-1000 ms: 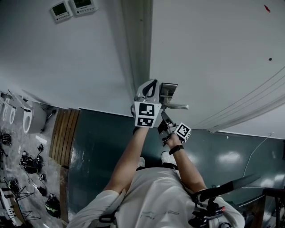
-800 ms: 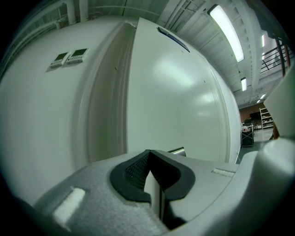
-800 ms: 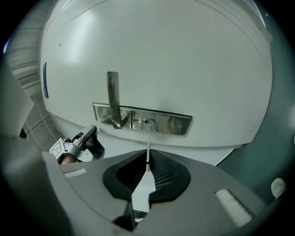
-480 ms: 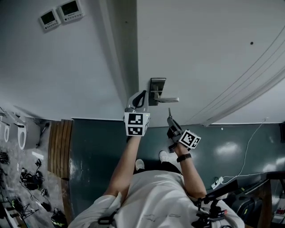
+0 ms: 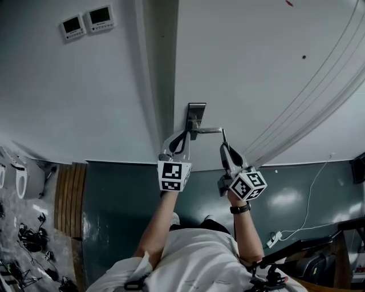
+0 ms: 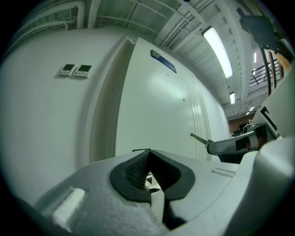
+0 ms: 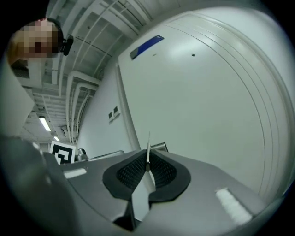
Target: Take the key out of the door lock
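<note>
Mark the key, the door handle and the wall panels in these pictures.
key [image 7: 148, 152]: right gripper view, on the thin blade held between the jaws.
door handle [image 5: 209, 130]: head view, on the middle of the lever.
wall panels [image 5: 100, 16]: head view, on the right-hand panel's screen.

Industrial-type lab or test hall, not a home. Plain white door [image 5: 251, 68] under a blue sign [image 6: 163, 61]; two control panels [image 5: 87, 23] on the wall beside it. Glossy dark-green floor [image 5: 125, 188]. Exposed ceiling pipes [image 6: 184, 23], long strip light [image 6: 220, 50]. Dark gear [image 5: 28, 242] lying at the floor's edge.
</note>
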The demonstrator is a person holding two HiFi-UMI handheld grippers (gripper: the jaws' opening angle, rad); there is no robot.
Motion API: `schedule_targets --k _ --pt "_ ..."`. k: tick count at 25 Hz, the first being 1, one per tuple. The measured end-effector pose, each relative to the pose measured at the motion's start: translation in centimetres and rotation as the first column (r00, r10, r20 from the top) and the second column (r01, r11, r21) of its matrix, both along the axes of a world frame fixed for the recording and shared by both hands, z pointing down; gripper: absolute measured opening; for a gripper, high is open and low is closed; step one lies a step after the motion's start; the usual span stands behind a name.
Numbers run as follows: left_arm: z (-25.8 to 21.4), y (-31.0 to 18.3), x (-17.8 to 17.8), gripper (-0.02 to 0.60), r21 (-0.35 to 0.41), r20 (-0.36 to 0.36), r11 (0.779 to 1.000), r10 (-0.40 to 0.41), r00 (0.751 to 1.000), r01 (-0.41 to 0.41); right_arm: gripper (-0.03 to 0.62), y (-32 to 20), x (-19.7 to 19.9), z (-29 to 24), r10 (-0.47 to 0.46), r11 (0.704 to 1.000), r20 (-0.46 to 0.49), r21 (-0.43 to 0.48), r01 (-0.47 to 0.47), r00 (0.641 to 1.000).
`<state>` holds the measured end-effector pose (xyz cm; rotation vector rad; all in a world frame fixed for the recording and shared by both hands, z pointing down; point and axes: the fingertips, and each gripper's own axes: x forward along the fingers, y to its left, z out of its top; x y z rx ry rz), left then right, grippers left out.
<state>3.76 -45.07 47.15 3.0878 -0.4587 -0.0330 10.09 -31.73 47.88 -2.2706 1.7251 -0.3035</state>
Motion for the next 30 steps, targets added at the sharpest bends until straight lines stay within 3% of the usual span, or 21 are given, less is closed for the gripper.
schedule_targets --k 4,7,15,21,30 --pt "-2.4 2.0 -1.0 0.0 0.035 -0.033 0.999 -0.031 0.999 0.032 0.025 0.5 -0.5 -4.3 -0.018 0.999 -0.149 0.024 0.022 0.989" --pt "-4.2 4.0 -1.7 0.002 0.047 -0.055 0.997 -0.066 0.996 0.069 0.025 1.5 -1.1 -6.2 -0.048 0.998 -0.211 0.031 0.056 0.976" --pt "-6.1 10.8 -2.5 0.002 0.085 -0.034 0.981 -0.17 0.985 0.172 0.025 6.6 -1.2 -8.4 -0.126 0.983 -0.208 0.107 0.151 0.97" --pt "-7.4 12.9 -3.7 0.002 0.122 -0.022 0.97 -0.21 0.978 0.211 0.025 8.2 -1.9 -8.8 -0.147 0.974 -0.194 0.145 0.176 0.97" --pt "-8.6 13.6 -2.9 0.0 0.145 -0.042 0.976 -0.157 0.987 0.161 0.025 8.0 -2.5 -11.0 -0.077 0.977 -0.238 0.177 0.121 0.968"
